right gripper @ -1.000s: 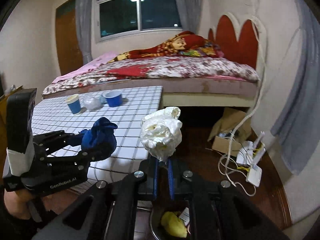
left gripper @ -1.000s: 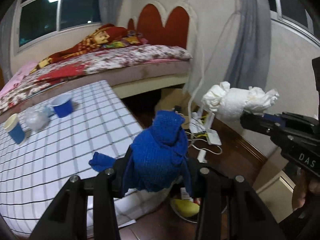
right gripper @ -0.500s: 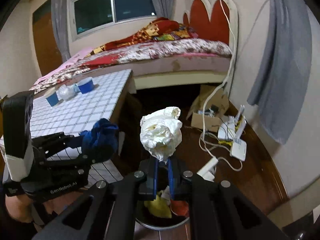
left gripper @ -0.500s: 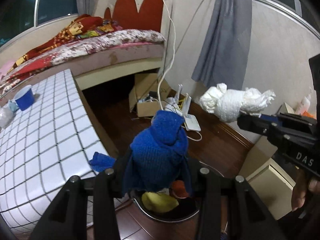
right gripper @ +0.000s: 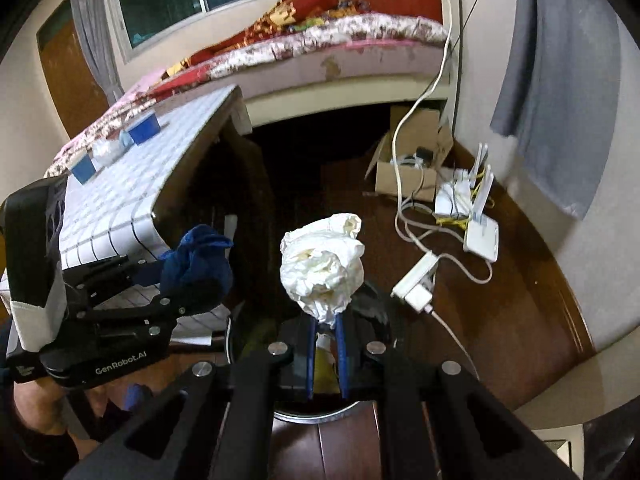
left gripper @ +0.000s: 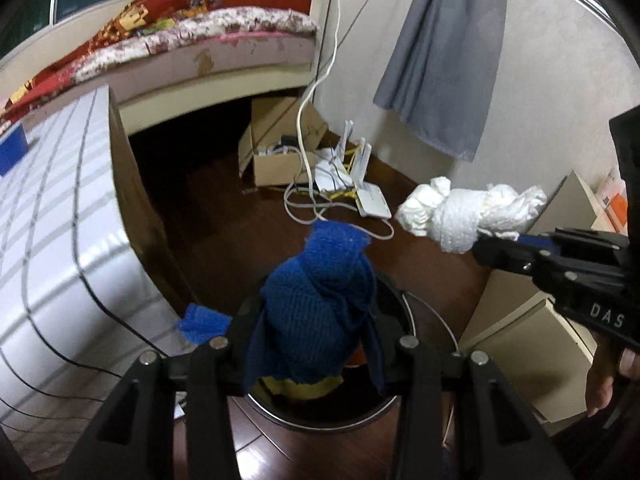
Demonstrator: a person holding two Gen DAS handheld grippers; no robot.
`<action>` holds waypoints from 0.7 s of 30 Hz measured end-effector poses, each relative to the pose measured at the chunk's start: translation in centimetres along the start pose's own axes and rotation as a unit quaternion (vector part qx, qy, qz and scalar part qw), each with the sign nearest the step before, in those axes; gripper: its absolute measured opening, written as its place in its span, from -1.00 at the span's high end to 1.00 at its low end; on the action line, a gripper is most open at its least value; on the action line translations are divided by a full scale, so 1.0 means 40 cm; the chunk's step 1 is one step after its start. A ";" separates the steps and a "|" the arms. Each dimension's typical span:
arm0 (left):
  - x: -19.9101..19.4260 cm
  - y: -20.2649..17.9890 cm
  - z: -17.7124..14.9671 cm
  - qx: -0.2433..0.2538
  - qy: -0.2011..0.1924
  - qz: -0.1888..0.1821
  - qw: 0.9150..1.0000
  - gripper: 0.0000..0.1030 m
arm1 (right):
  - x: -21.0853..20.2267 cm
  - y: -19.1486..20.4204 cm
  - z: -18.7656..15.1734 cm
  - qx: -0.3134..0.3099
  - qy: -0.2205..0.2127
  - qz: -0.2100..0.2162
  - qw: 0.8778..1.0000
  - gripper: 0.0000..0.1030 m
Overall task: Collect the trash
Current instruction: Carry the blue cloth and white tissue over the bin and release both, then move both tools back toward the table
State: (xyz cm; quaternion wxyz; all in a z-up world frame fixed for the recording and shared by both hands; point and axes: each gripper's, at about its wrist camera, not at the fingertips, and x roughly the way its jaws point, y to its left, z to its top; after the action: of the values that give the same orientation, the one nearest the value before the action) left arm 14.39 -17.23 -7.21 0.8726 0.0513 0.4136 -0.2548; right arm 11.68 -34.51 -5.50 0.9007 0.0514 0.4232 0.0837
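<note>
1. Blue knitted cloth (left gripper: 320, 304), bunched into a lump, sits clamped between the partly closed fingers of the left gripper (left gripper: 316, 332); its long axis runs forward along the fingers.
2. White crumpled tissue wad (right gripper: 322, 266) is pinched at its tail by the right gripper (right gripper: 326, 326), whose blue pads are almost fully together.
3. Both loads hang over the round metal-rimmed trash bin (left gripper: 436, 320) on the dark wooden floor (left gripper: 248, 216), which already holds yellow and orange scraps. In the left wrist view the bin mouth lies directly under and just behind the cloth; in the right wrist view its rim (right gripper: 304, 414) curves beneath the fingers, below the wad.
4. By my judgement the left load is the more squarely over the opening, so either hand could release, the left first.
5. Compared with a second ago, both grippers have come down and tipped toward the floor: the checked tablecloth (left gripper: 52, 240) and bed (left gripper: 192, 40) have slid up and away, and the bin, then barely showing, now fills the lower view. Neither grip has changed.
</note>
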 end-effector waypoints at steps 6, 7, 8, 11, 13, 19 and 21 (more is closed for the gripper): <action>0.070 0.005 -0.017 0.000 0.039 -0.010 0.999 -0.01 | 0.103 0.002 -0.022 -0.011 0.066 0.006 0.998 0.80; 0.081 0.004 -0.021 0.000 0.045 -0.009 0.999 -0.32 | 0.125 0.000 -0.029 -0.016 0.079 -0.004 0.997 0.75; 0.091 0.004 -0.025 0.001 0.053 -0.002 0.999 -0.68 | 0.152 -0.004 -0.037 -0.021 0.097 -0.026 0.995 0.43; 0.095 0.012 -0.036 -0.001 0.049 0.018 0.999 -0.81 | 0.190 -0.033 -0.056 -0.014 0.121 -0.060 0.991 -0.61; 0.098 0.025 -0.044 -0.010 0.051 0.032 0.998 -0.93 | 0.190 -0.051 -0.054 -0.007 0.125 -0.072 0.989 -0.61; 0.088 0.046 -0.056 -0.021 0.043 0.051 0.998 -0.97 | 0.162 -0.073 -0.048 0.006 0.110 -0.088 0.990 -0.98; 0.077 0.047 -0.058 -0.020 0.038 0.053 0.998 -0.97 | 0.162 -0.069 -0.051 0.000 0.111 -0.089 0.990 -0.98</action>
State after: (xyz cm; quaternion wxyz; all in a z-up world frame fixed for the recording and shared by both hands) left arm 15.33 -16.13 -11.26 0.8692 0.0656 0.4485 -0.1975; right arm 14.44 -35.91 -12.13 0.8522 0.0041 0.5231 0.0087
